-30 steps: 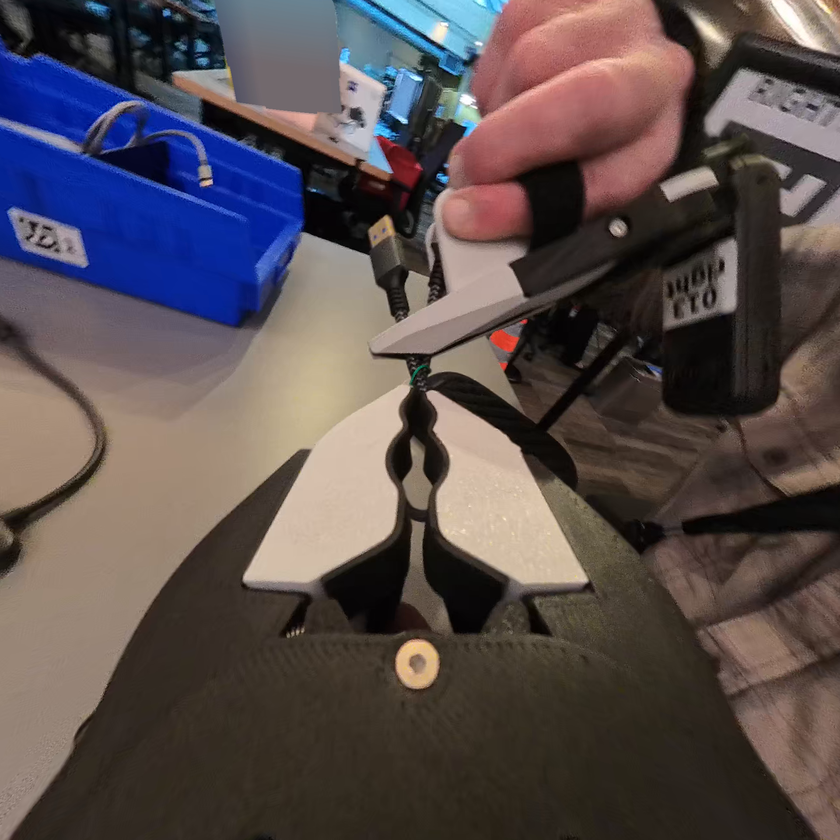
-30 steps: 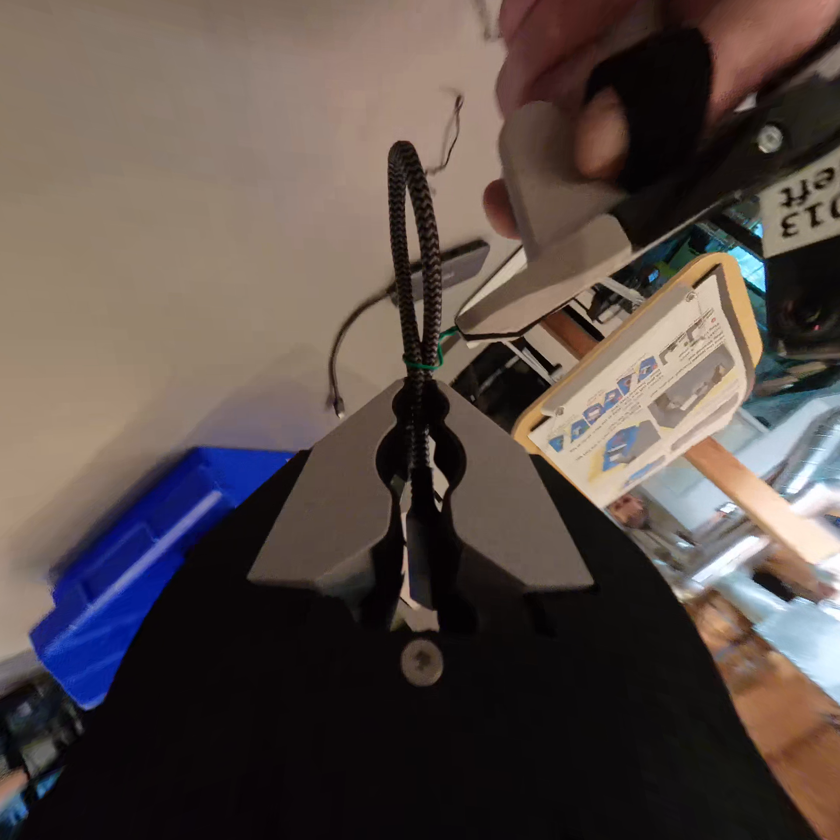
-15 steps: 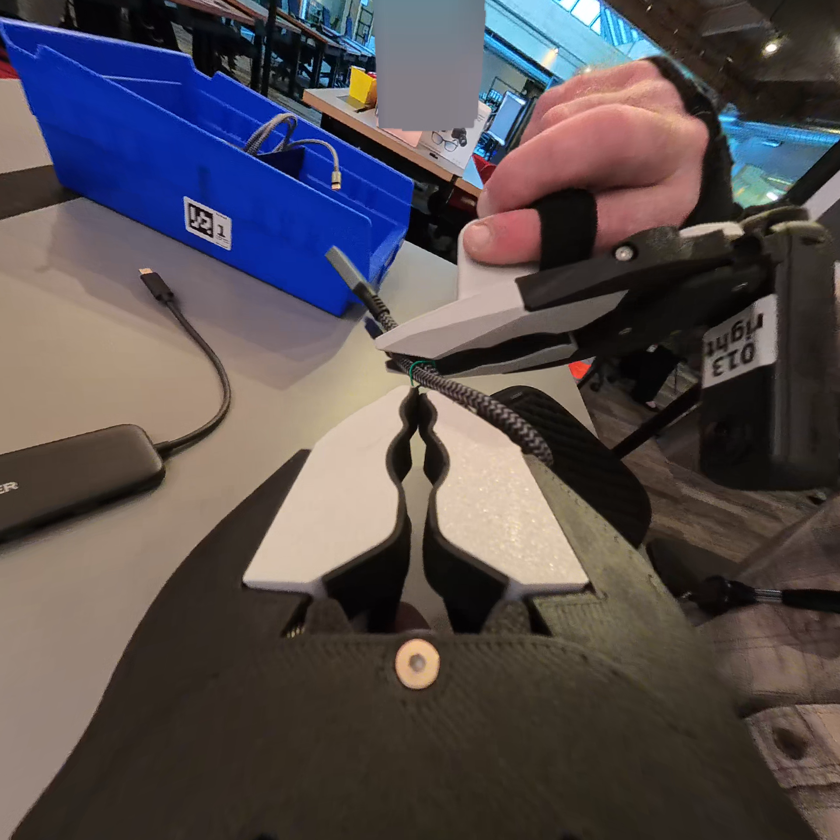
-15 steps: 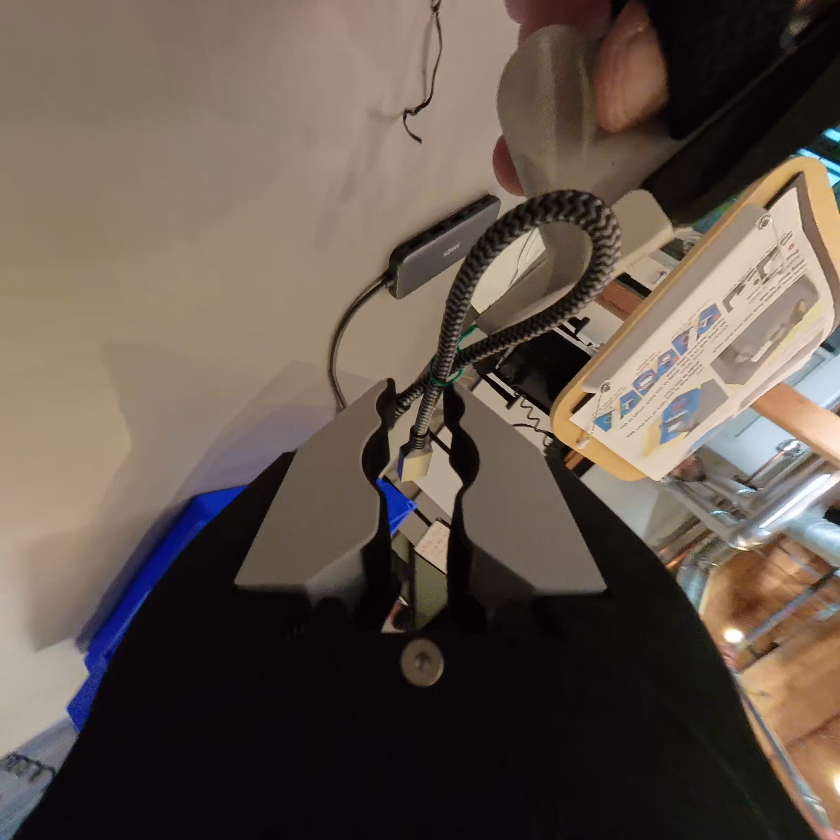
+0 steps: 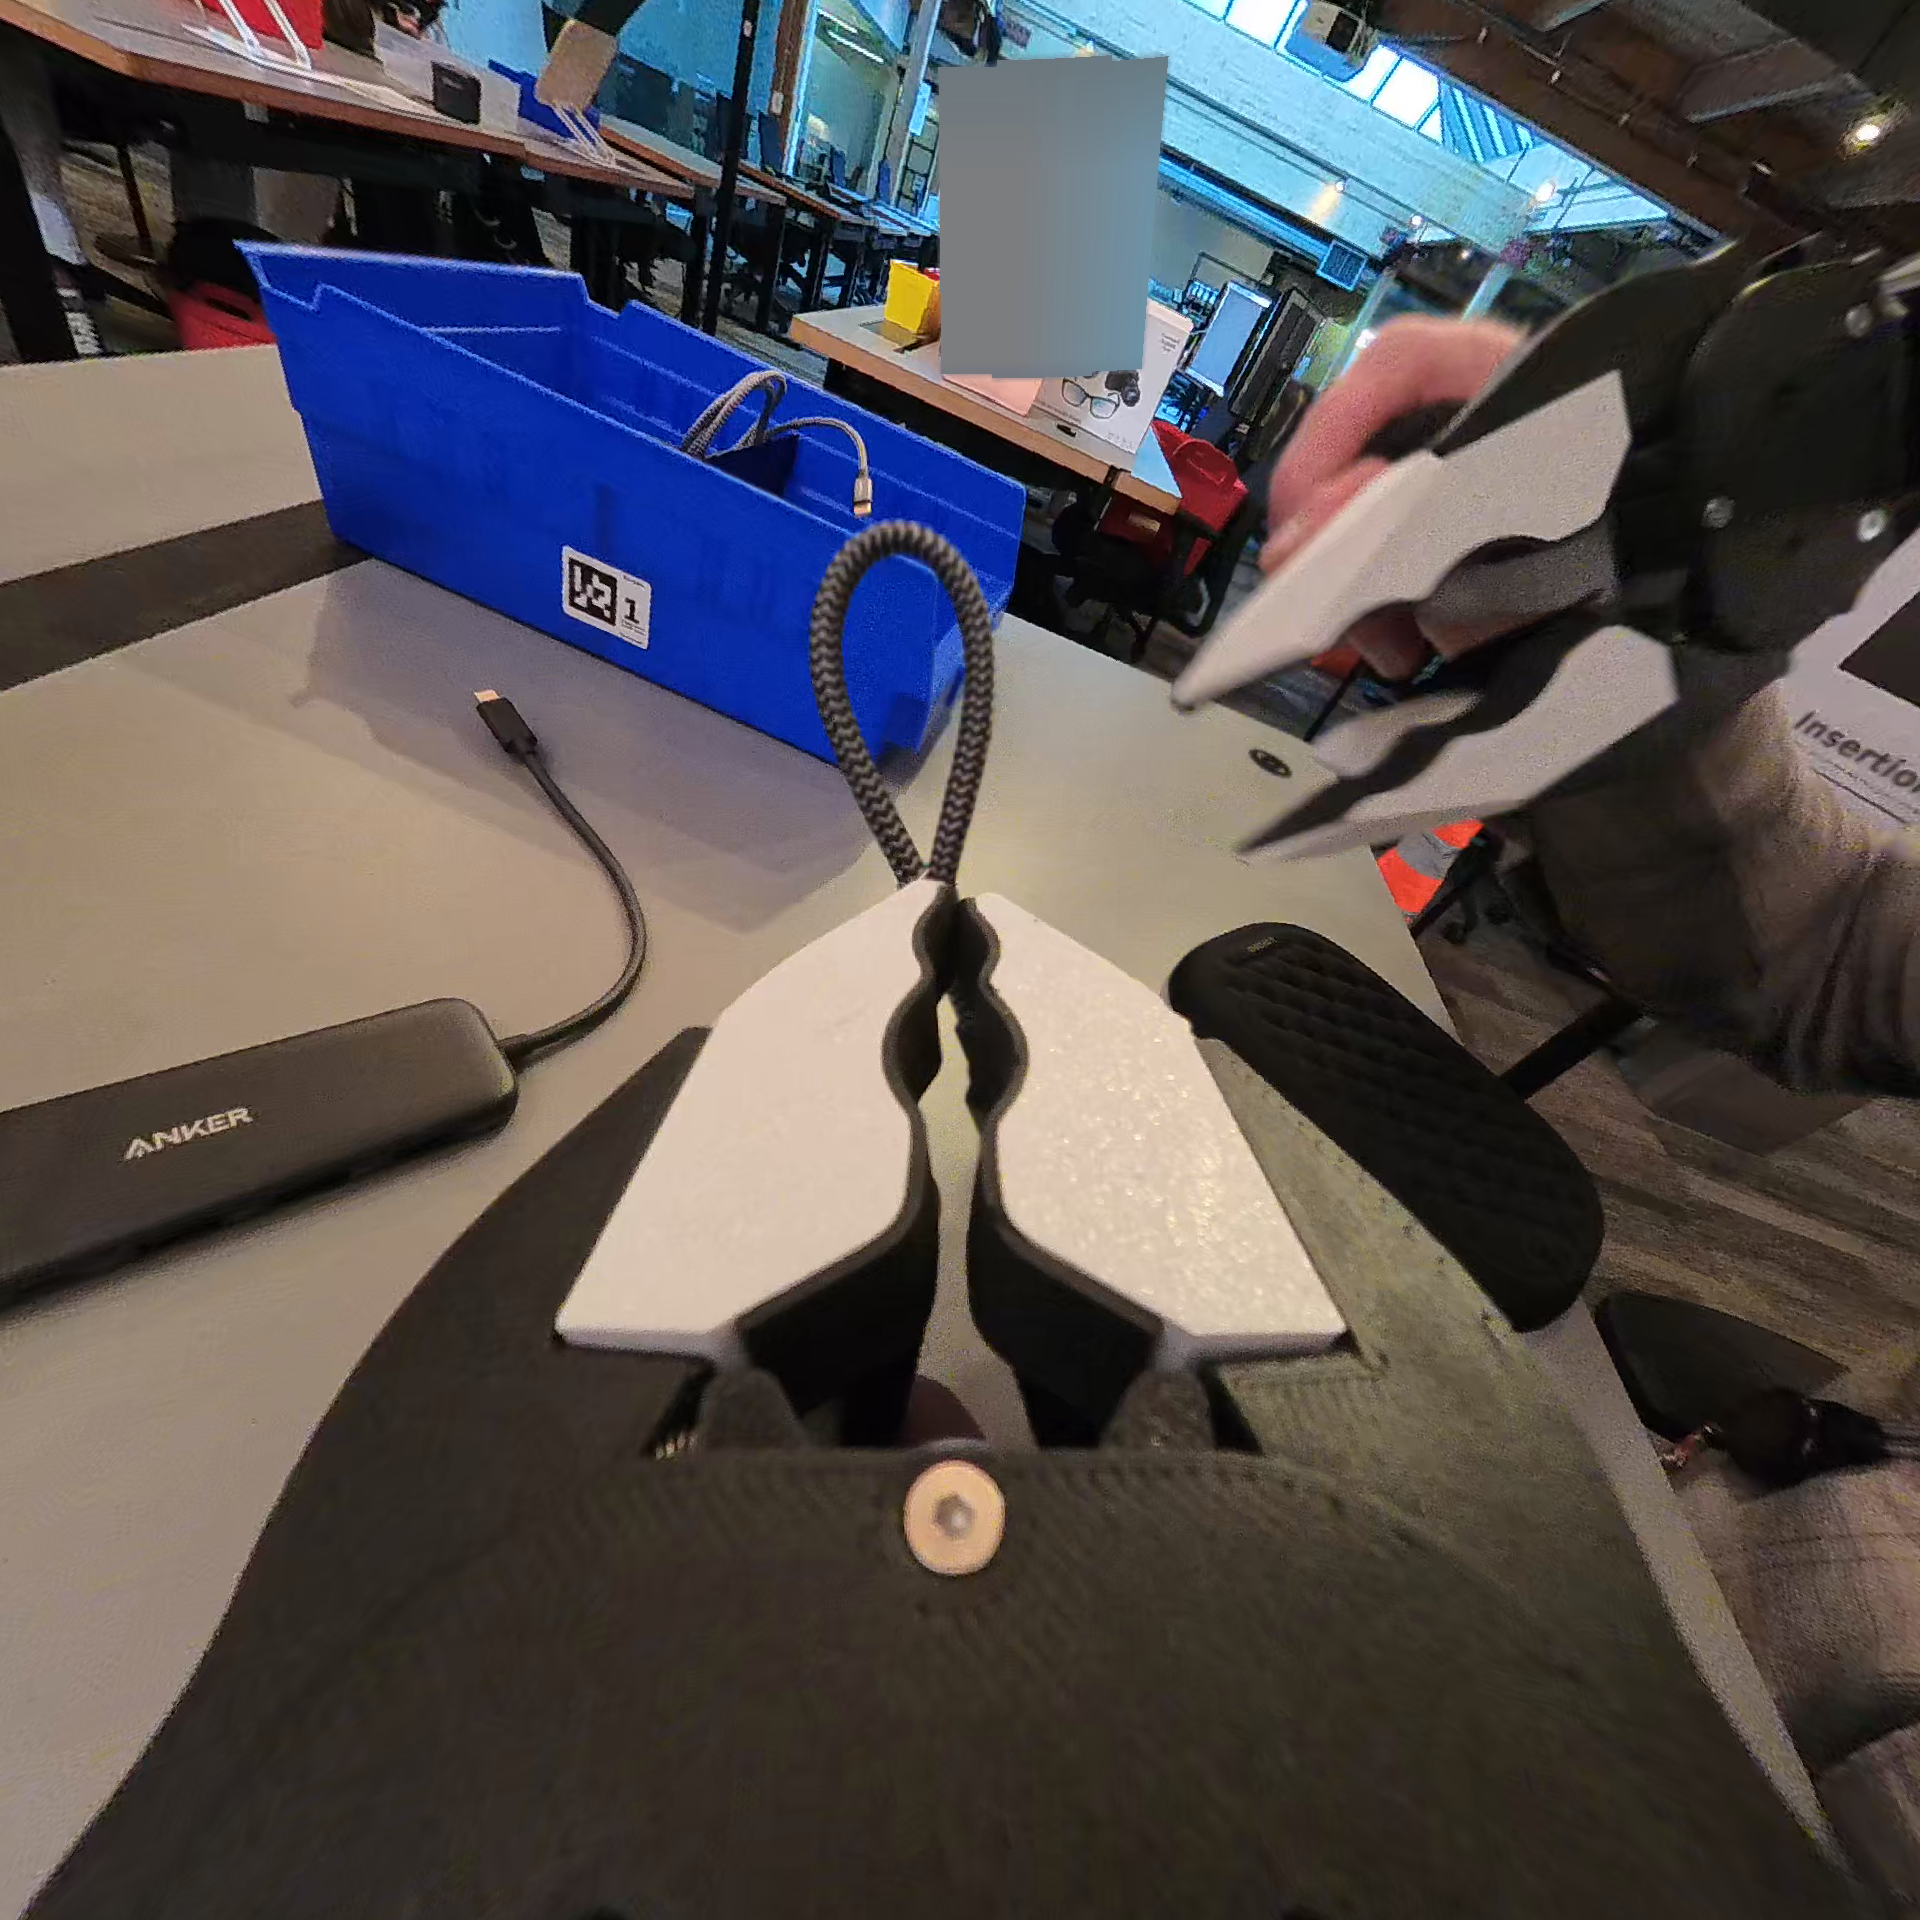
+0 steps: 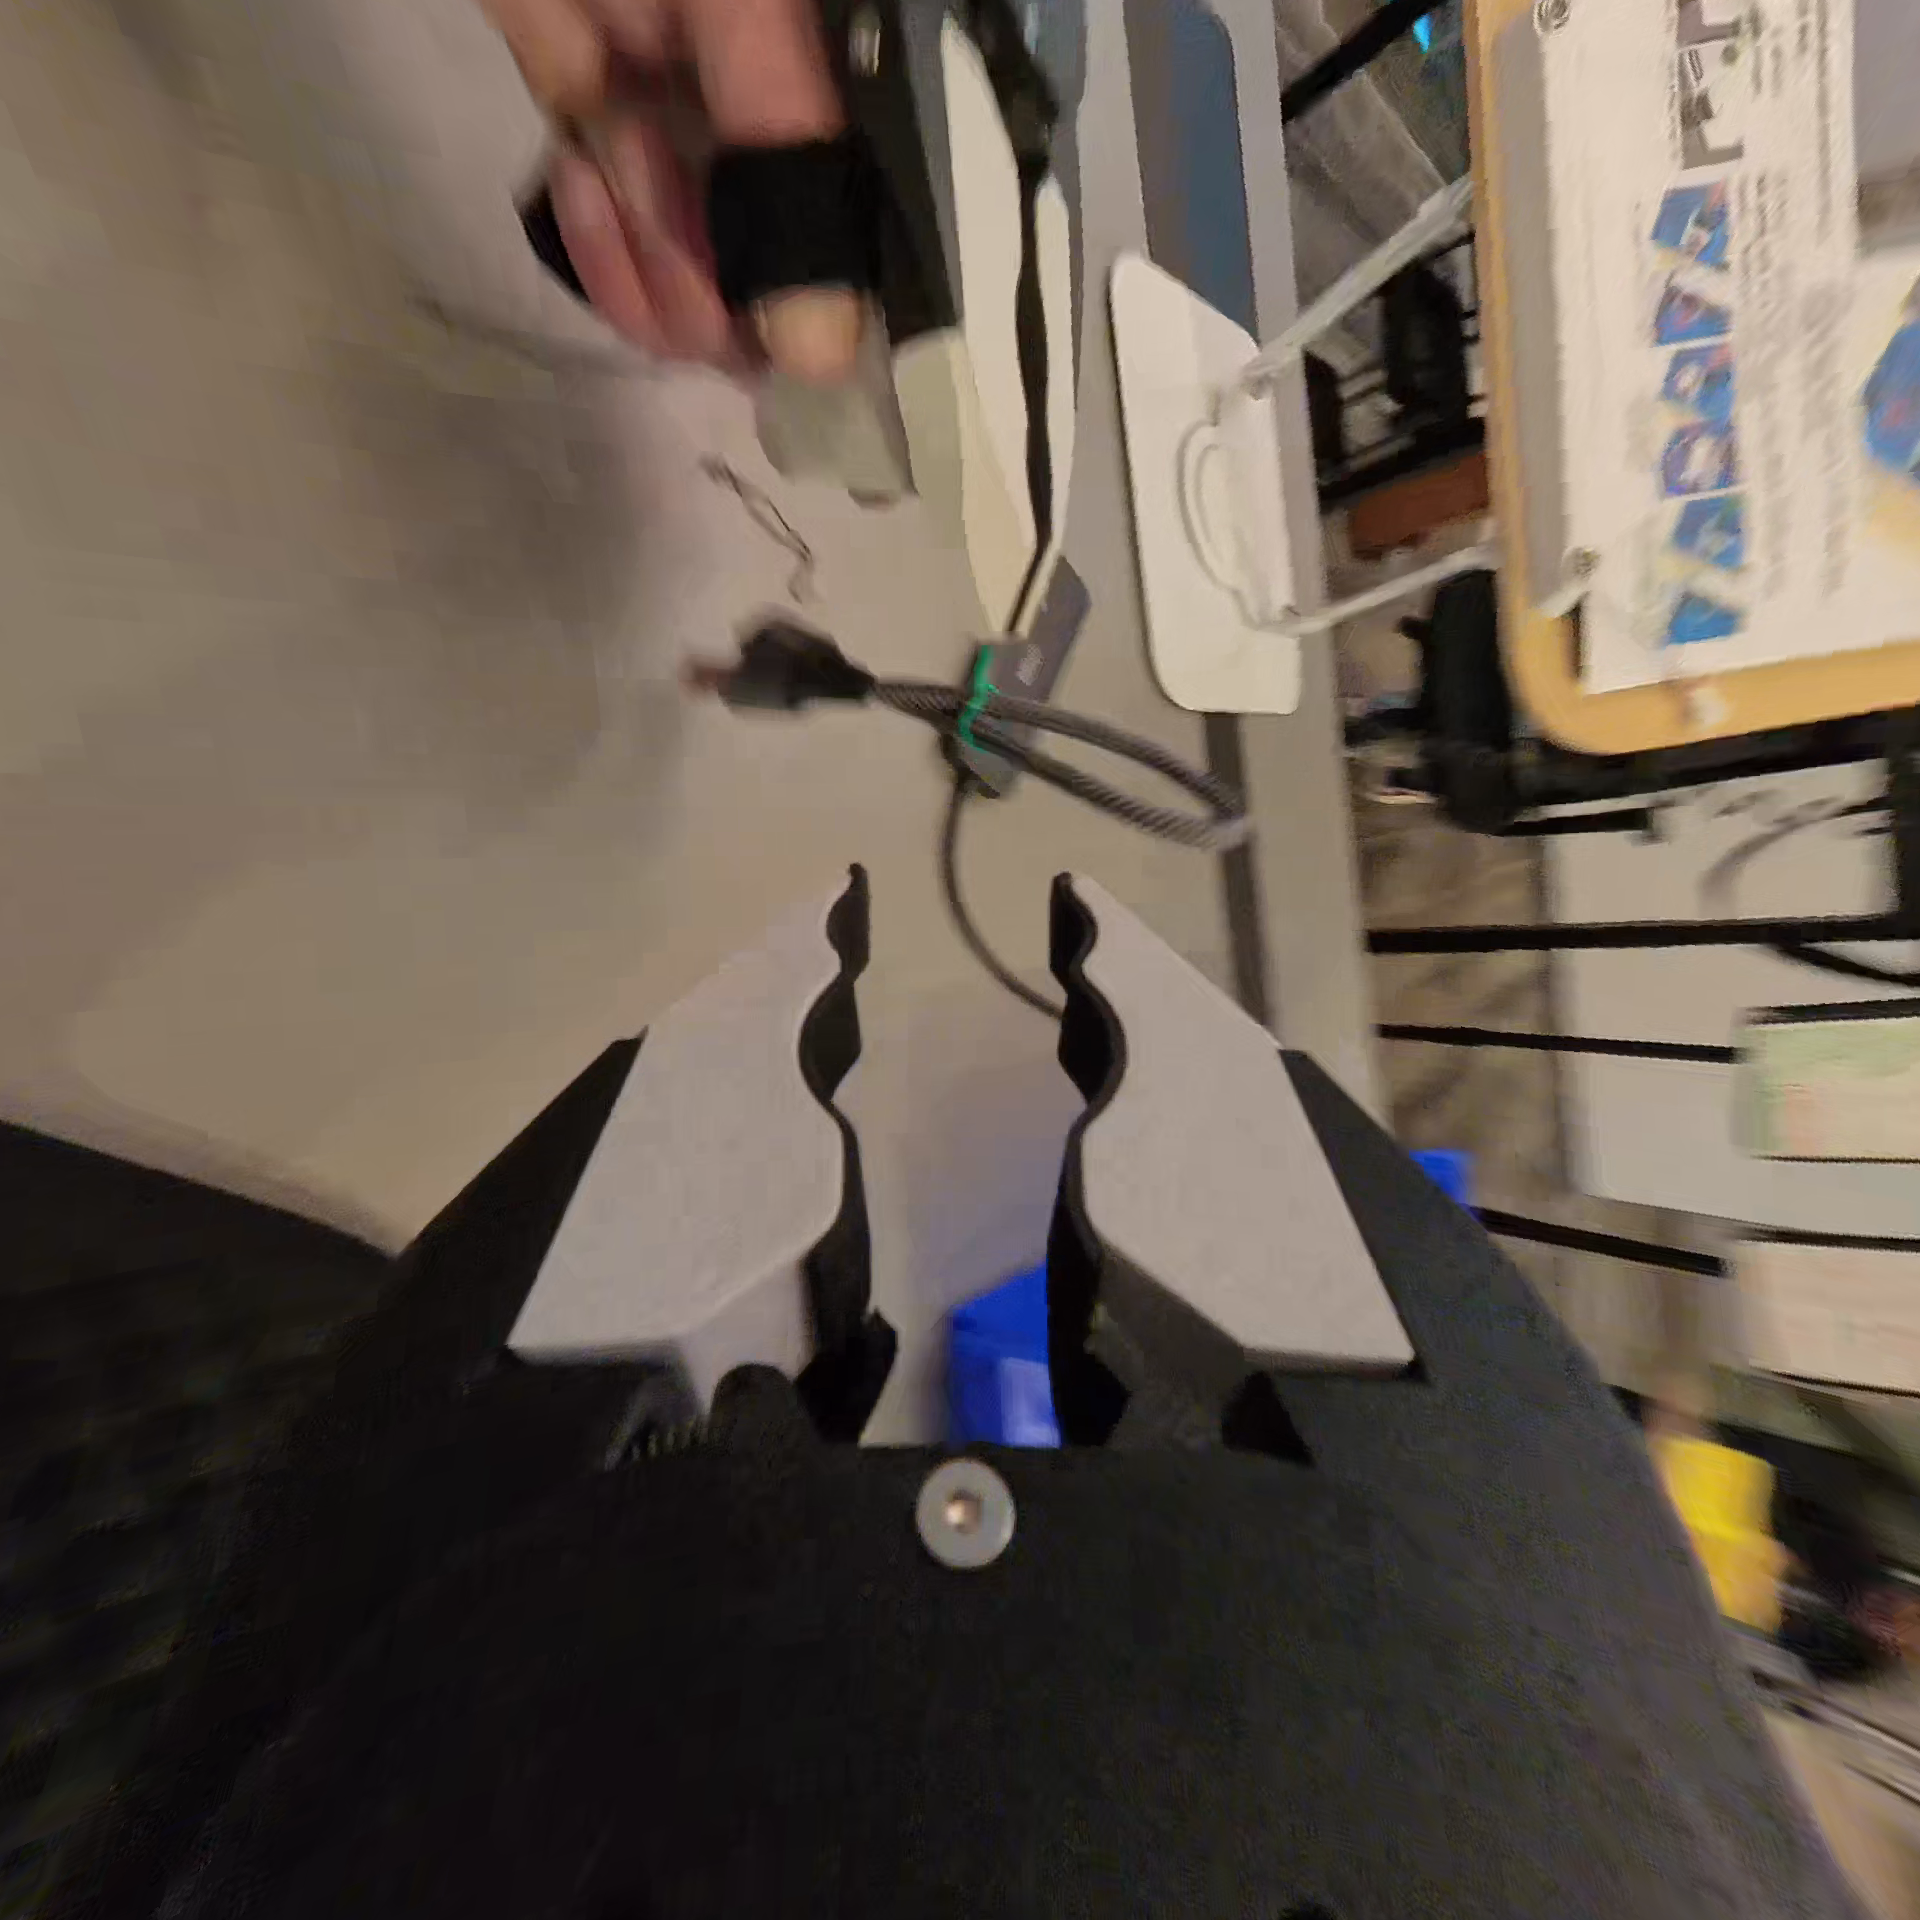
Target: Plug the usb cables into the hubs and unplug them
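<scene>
My left gripper (image 5: 951, 899) is shut on a black-and-grey braided usb cable (image 5: 828, 669). The cable's loop stands up out of the fingertips; its plugs are hidden below the fingers. My right gripper (image 5: 1216, 774) is open and empty, up and to the right of the loop. In the right wrist view the right gripper (image 6: 956, 883) is open with nothing between the pads. The cable (image 6: 1101, 758), blurred and bound by a green tie, lies ahead of the gripper in front of a grey hub (image 6: 1055, 613). A black hub (image 5: 239, 1127) lies on the table at left, its lead ending in a loose plug (image 5: 506, 719).
A blue bin (image 5: 499, 457) with more braided cables (image 5: 769, 416) stands at the back of the grey table (image 5: 260, 831). A black chair armrest (image 5: 1392, 1101) sits at the table's right edge. A board with papers (image 6: 1683, 364) stands beyond the table.
My right gripper opened, let go of the braided cable and drew back to the right. The left gripper now holds the cable alone, with the loop standing upright.
</scene>
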`<move>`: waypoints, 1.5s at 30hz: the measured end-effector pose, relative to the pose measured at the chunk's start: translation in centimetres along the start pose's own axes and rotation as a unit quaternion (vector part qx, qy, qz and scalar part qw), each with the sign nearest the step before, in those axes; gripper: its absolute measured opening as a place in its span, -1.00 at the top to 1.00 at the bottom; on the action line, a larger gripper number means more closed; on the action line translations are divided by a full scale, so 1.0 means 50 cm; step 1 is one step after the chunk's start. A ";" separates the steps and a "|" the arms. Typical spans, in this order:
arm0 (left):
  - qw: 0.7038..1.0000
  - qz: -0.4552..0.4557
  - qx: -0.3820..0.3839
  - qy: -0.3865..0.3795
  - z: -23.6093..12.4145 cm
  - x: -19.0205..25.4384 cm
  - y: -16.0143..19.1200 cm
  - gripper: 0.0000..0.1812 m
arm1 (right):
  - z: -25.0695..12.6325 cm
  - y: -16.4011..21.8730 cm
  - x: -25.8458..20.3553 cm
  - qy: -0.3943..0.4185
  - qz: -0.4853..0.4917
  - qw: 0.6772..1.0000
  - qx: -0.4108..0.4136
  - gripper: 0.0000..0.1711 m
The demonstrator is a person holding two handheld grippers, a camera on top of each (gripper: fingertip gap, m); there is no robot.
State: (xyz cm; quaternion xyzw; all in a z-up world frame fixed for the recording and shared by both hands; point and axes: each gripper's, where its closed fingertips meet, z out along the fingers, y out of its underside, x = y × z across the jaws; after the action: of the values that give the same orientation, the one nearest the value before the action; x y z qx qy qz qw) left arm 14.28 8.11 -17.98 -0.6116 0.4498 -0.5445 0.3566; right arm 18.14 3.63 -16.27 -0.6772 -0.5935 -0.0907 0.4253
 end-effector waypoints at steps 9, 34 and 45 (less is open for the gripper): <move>0.998 0.048 0.026 -0.022 -0.006 0.012 -0.027 1.00 | -0.008 -0.111 -0.061 -0.258 0.506 0.776 0.273 0.65; 0.981 0.120 0.037 0.148 -0.034 0.135 -0.039 1.00 | -0.020 -0.135 0.022 -0.362 0.519 0.585 0.508 -0.19; 0.968 0.218 -0.087 0.086 0.001 0.103 0.049 1.00 | -0.042 -0.178 -0.009 -0.349 0.402 0.704 0.469 0.18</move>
State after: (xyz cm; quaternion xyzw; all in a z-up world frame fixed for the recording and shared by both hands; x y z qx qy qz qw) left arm 13.95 2.45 -18.50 -0.4784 0.6471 -0.4628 0.3718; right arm 11.00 1.27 -11.06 -0.5480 -0.3366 0.6222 0.4464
